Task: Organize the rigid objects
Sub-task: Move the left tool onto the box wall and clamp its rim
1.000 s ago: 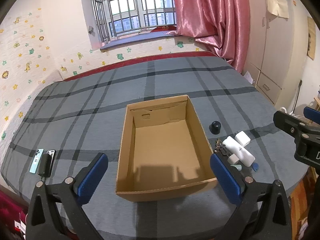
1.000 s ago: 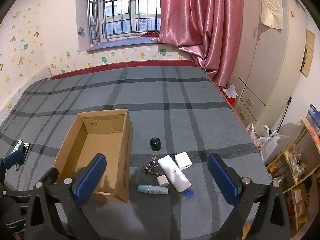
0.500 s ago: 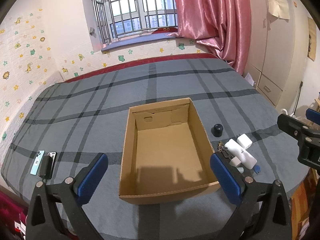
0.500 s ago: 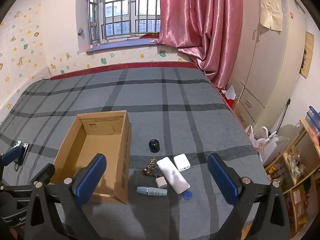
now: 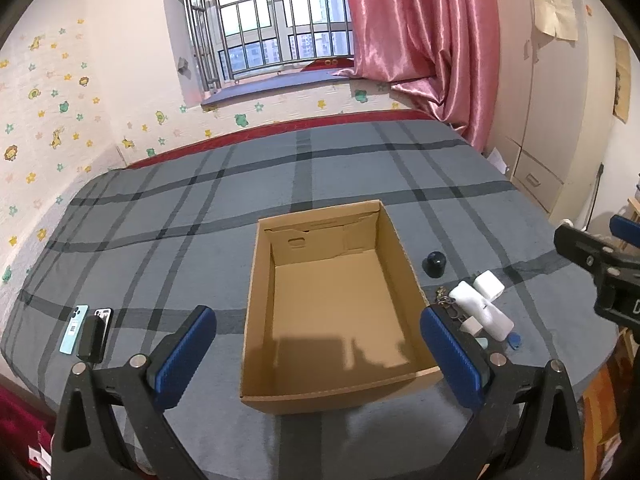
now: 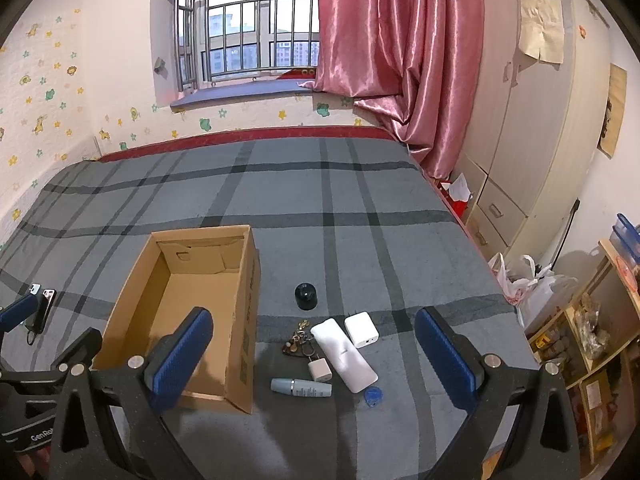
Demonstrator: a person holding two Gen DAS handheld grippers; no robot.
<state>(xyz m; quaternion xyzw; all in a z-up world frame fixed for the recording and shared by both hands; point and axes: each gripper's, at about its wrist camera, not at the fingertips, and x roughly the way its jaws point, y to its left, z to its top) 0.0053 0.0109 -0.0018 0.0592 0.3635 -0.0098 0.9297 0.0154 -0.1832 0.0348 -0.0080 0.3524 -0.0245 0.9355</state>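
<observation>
Left view: my left gripper (image 5: 318,354) spread wide, holds nothing, hangs over near edge of cardboard box (image 5: 332,390). Box now looks little farther away than 1 second ago, more of far bed (image 5: 168,216) visible; I think I lifted or tilted up. Box empty.

Right view: my right gripper (image 6: 314,358) also spread, empty, little changed. Below it, on bed beside box: long white block (image 6: 344,354), white cube (image 6: 361,329), small plug (image 6: 319,370), tube (image 6: 301,387), keys (image 6: 298,340), black cap (image 6: 306,295), blue chip (image 6: 373,393). 7 items wait outside, no item packed yet.
</observation>
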